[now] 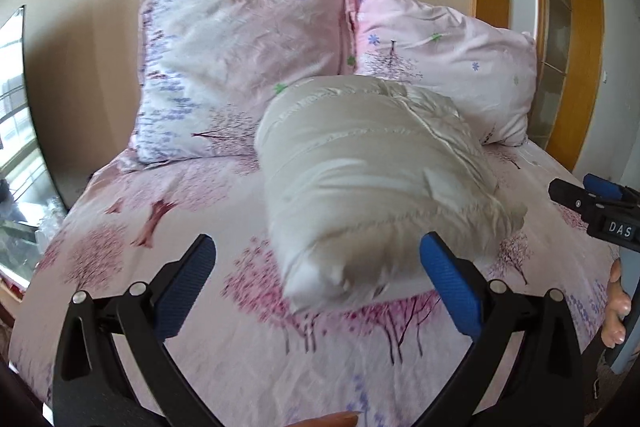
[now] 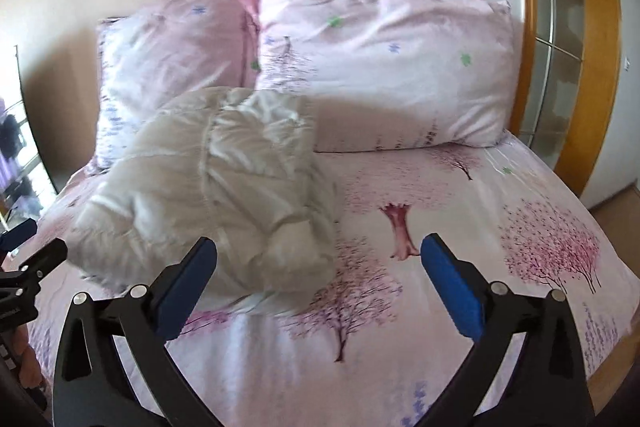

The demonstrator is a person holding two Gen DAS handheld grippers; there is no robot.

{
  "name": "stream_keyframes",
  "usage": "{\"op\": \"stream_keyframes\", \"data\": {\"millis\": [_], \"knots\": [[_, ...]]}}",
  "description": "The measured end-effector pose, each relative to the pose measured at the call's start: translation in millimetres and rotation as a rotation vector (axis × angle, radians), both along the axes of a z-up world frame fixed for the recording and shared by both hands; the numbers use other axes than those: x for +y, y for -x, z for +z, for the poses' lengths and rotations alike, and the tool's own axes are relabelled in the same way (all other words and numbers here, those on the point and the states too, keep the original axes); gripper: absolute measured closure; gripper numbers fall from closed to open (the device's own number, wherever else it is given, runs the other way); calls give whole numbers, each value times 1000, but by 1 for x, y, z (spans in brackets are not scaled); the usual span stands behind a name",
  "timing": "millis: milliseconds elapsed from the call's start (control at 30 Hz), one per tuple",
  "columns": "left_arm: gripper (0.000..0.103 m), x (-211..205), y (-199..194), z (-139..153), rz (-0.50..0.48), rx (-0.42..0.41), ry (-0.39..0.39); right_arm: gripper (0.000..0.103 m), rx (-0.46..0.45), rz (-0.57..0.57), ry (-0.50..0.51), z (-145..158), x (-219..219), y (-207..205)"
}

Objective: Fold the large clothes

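Folded white puffy jacket (image 1: 372, 179) bundled on the bed (image 1: 208, 331), just before two pink pillows (image 1: 240, 67). Left tongs (image 1: 318, 283) spread wide, holding nothing; right tongs (image 2: 319, 283) likewise wide and empty. Window (image 1: 16, 131) only in left view; more of the glazed door (image 2: 560, 67) in right view.

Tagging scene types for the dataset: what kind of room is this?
A home bedroom, most likely. A bed with a pink tree-print sheet, two matching pillows against the wall, and a folded white puffy jacket lying on the bed.
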State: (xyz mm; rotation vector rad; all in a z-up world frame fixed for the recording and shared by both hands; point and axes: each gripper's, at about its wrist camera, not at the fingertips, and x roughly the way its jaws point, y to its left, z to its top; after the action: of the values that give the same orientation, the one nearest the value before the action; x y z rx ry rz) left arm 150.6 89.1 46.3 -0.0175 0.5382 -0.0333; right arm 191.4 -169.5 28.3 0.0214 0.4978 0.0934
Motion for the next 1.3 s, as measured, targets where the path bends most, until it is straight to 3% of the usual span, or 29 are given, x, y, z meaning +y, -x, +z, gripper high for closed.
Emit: {"op": "stream_keyframes", "data": {"millis": [267, 467, 633, 1000, 1300], "knots": [[2, 1, 28, -7, 76, 42, -56, 1, 50, 38, 1, -11, 20, 22], [2, 5, 32, -17, 73, 113, -16, 1, 99, 34, 29, -24, 27, 33], [2, 0, 30, -25, 80, 183, -53, 1, 184, 50, 10, -37, 28, 32], [2, -4, 20, -43, 64, 314, -67, 1, 322, 35, 78, -64, 38, 28], [2, -9, 18, -48, 47, 353, -69, 1, 362, 30, 102, -69, 39, 25]]}}
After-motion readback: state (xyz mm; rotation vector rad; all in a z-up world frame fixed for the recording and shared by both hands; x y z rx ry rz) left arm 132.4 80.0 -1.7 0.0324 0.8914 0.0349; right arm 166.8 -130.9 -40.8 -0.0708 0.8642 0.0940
